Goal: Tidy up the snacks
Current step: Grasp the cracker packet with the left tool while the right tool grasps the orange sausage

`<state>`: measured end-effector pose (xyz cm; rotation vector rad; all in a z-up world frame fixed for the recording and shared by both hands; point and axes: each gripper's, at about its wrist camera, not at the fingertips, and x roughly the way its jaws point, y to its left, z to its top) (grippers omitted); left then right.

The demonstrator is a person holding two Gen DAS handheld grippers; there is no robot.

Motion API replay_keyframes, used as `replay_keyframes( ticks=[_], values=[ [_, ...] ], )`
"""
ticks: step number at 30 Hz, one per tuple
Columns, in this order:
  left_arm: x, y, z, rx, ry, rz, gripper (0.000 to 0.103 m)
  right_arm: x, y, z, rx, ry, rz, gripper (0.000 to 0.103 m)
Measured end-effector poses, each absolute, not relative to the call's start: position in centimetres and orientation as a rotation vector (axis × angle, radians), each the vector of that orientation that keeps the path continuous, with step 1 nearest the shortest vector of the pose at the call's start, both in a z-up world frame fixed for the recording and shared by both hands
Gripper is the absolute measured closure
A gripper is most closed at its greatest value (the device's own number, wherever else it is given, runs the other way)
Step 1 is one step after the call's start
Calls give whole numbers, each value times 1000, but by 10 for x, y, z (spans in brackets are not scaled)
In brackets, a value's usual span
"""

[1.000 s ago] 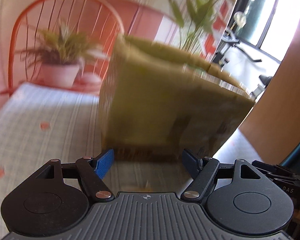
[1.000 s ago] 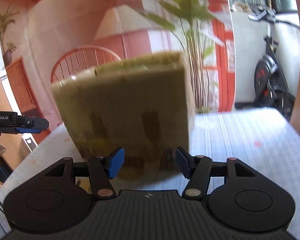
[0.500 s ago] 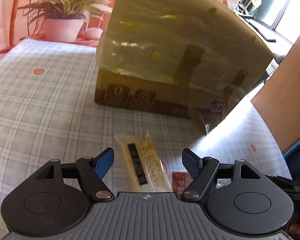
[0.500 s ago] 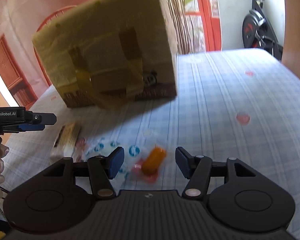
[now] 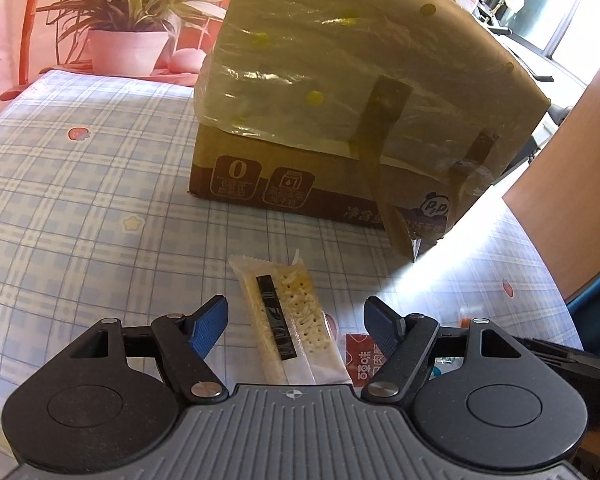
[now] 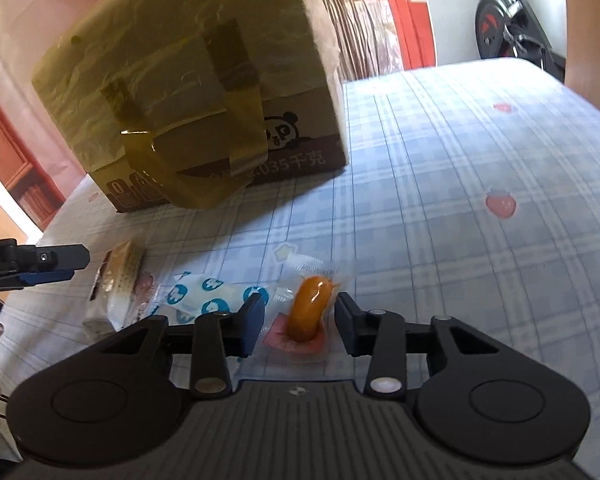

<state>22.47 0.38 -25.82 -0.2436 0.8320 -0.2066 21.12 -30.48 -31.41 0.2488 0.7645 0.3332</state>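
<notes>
Checked tablecloth (image 6: 480,152) lies bare to the right. Cardboard box (image 5: 340,92) at back. Left gripper (image 5: 296,320) jaws apart w/ cracker packet (image 5: 288,320) between, untouched. Right gripper (image 6: 300,322) closing round orange sausage snack (image 6: 308,312), pads not yet pressing.

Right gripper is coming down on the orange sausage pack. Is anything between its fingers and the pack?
Nothing visible. The orange sausage pack lies on the tablecloth between the closing jaws of the right gripper, with clear gaps on both sides. The blue-dotted packet sits just outside the left finger, apart from the sausage.
</notes>
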Motion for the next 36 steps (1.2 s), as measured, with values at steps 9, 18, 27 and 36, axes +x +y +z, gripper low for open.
replay_keyframes(
  ticks=[9, 18, 27, 36],
  values=[
    [228, 2, -267, -238, 852, -200, 26, 214, -292, -319, 76, 705, 311, 68],
    [228, 2, -269, -243, 857, -198, 26, 208, -293, -331, 34, 623, 337, 67],
    [230, 4, -269, -251, 839, -190, 26, 207, -310, -331, 162, 606, 373, 68],
    [236, -3, -273, -227, 863, -180, 26, 207, -320, -333, 244, 598, 398, 68]
  ],
)
